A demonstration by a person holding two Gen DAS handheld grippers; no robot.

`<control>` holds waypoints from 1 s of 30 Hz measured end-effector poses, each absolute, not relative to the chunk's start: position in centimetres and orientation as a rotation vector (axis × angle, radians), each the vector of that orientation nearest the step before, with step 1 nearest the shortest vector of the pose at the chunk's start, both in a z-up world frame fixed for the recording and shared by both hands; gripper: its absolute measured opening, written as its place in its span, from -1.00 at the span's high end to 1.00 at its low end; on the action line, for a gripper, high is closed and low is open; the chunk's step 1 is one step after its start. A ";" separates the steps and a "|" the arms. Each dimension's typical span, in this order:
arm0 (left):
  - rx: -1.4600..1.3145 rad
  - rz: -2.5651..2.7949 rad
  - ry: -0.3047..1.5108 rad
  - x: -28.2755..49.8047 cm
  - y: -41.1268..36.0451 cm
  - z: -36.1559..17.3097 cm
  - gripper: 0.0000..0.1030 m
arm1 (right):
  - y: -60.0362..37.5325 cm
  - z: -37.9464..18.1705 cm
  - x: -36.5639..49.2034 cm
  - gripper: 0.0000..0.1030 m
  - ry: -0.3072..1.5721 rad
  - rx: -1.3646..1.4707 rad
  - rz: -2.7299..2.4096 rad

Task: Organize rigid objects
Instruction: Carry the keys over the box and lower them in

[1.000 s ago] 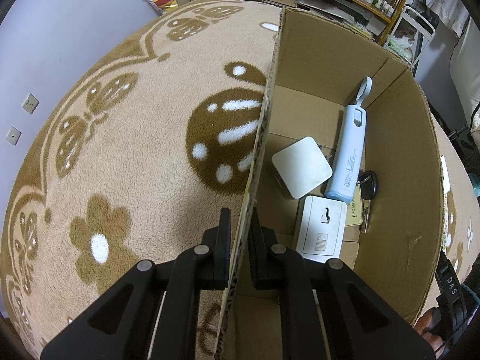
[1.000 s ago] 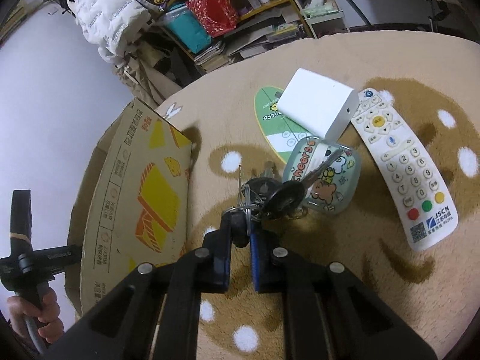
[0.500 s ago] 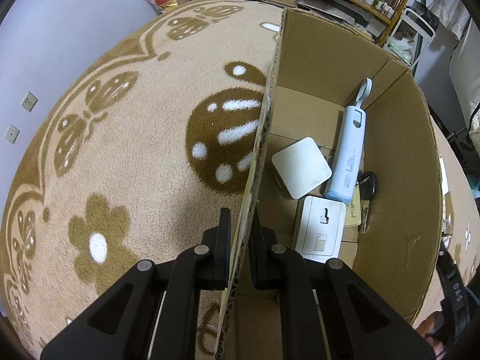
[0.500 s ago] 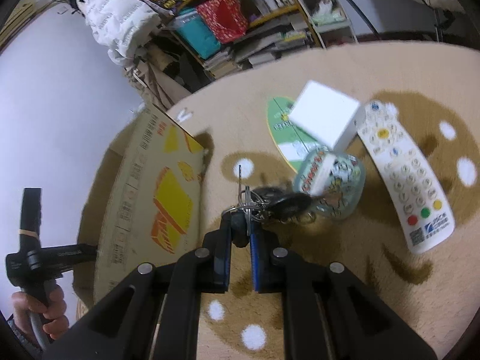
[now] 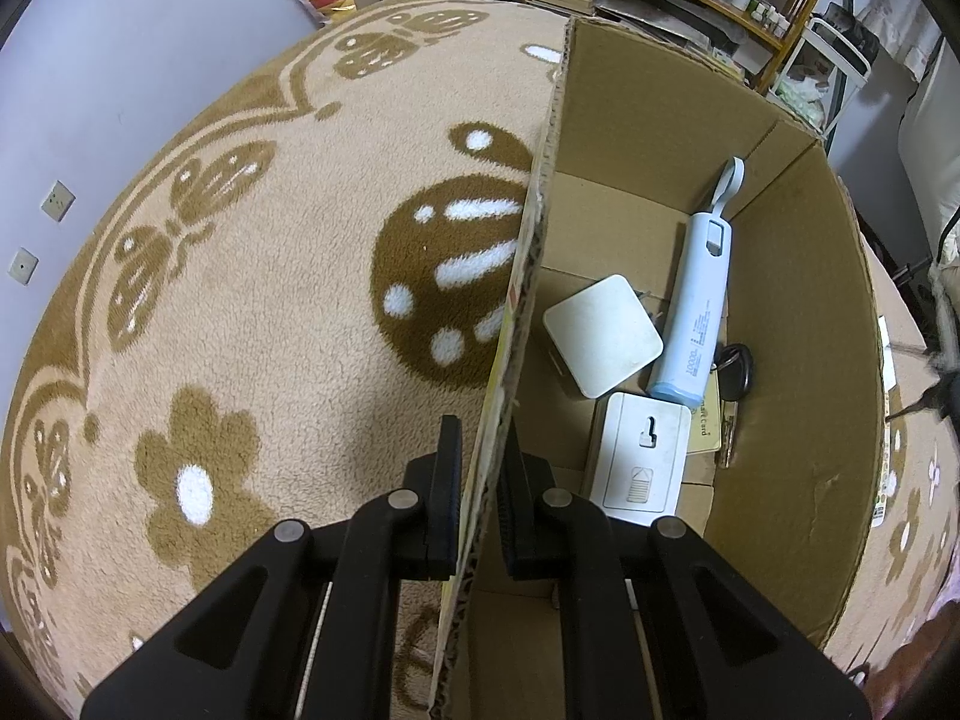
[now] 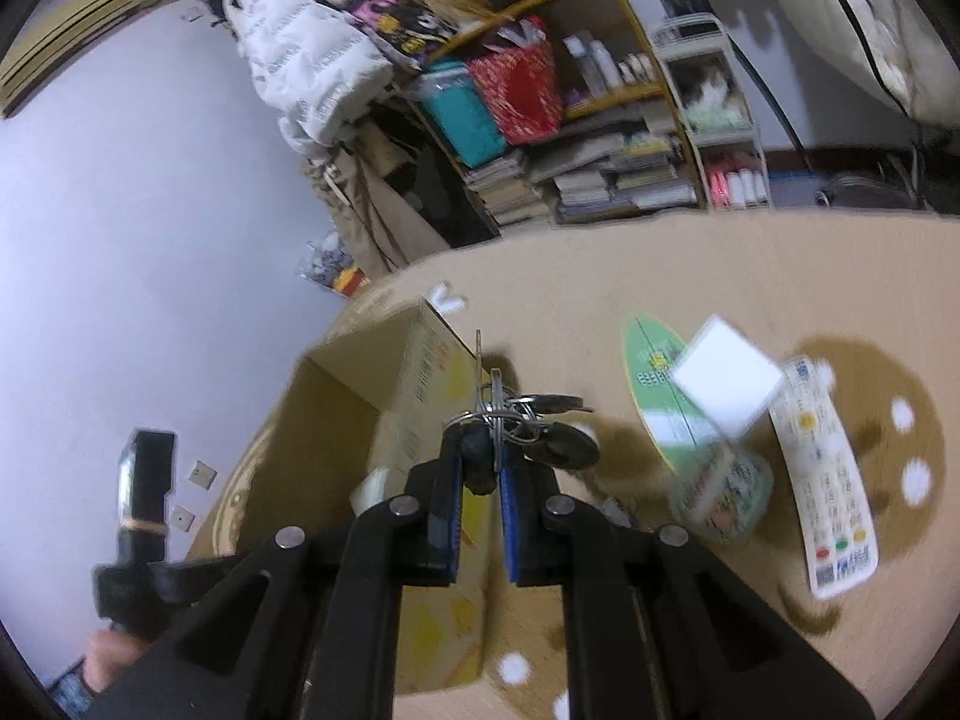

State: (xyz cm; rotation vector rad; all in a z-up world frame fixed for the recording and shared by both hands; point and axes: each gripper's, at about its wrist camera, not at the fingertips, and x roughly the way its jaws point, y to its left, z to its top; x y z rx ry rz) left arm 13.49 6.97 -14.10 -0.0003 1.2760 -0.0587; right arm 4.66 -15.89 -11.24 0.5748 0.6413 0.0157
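Left gripper jaws pinch the box wall, likely steadying it. Right gripper jaws clamp the keys, lifted off the carpet near the box's right wall, likely headed inside.

Patterned rug, cluttered bookshelf.

A cardboard box sits on a carpet. Inside lie a power bank, a square adapter to its left, and a wall plate in front of both.

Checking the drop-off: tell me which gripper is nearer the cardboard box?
Left. The left gripper clamps the cardboard box wall; the right gripper carries the keys beside it.
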 end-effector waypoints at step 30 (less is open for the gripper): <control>-0.023 -0.066 1.283 13.6 7.2 -14.2 0.80 | -7.6 -12.8 9.8 0.76 0.860 0.408 0.139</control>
